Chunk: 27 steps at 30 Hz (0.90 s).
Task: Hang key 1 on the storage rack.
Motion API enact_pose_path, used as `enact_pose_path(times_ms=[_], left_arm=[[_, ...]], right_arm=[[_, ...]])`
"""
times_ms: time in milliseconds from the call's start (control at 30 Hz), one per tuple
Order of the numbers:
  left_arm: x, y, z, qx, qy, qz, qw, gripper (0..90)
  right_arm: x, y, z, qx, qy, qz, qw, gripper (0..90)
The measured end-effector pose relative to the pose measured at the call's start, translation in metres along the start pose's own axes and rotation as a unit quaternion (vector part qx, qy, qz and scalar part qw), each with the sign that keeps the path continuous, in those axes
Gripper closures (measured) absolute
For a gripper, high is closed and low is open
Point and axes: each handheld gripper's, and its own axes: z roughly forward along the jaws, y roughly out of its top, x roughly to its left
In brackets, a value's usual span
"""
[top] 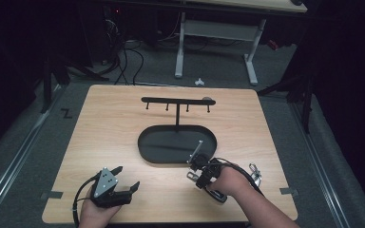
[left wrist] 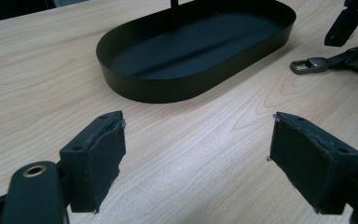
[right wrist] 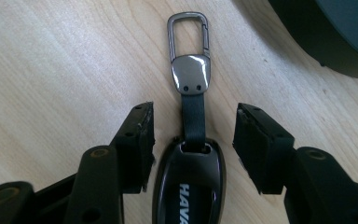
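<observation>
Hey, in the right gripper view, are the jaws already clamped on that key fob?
No: the right tool straddles the key fob, with bare table visible between each pad and the strap.

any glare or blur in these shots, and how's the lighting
High view: dim, dark surroundings, soft and grainy. Right gripper view: sharp, white glare on the key fob and its metal clasp. Left gripper view: even light, a faint sheen in the tray, near pads slightly soft.
</observation>
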Motion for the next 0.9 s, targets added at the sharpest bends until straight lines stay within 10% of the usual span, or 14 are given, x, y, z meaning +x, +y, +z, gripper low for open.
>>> enact_pose_path(times_ms=[567,900], left_arm=[[-0.002,0.000,0.000,0.001,-0.005,0.005,1.0000,19.1],[-0.002,0.000,0.000,0.001,-0.010,0.008,0.9999,19.6]], right_arm=[[-0.003,0.002,0.011,0.025,0.003,0.011,0.9996,78.4],[-0.001,0.003,0.011,0.030,0.001,0.012,0.9995,79.9]])
